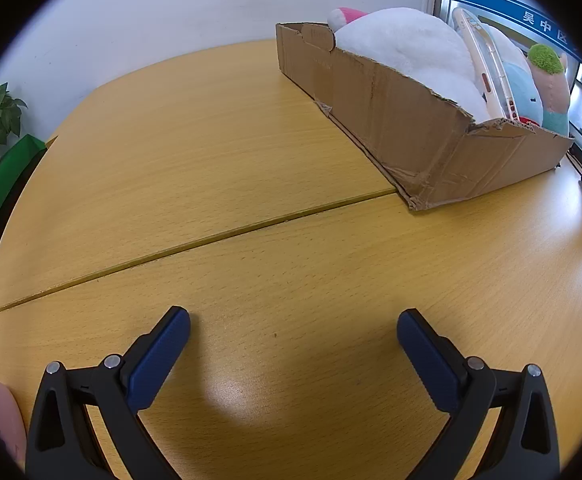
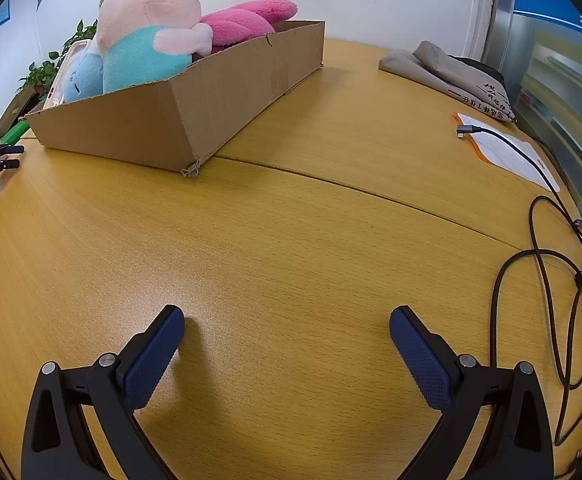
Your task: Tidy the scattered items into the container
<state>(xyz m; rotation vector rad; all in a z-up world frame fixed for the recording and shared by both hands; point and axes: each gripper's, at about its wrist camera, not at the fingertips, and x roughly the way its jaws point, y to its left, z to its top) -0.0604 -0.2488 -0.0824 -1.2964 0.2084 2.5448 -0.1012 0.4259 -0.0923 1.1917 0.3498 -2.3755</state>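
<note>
Both grippers, left gripper [image 1: 293, 326] and right gripper [image 2: 287, 324], hover over bare counter [image 1: 211, 152] with fingers spread wide and empty, while the plush toys [image 2: 151, 32] already sit piled in the cardboard box [image 2: 195, 120], so tidying looks basically done.

A blue sign band [image 1: 539, 20] behind glass at the upper right of the left wrist view carries white Chinese characters reading 吴中区. In the right wrist view, a folded grey cloth bag [image 2: 451, 72] on the table bears a line of black Chinese characters, too small and tilted to read.
</note>
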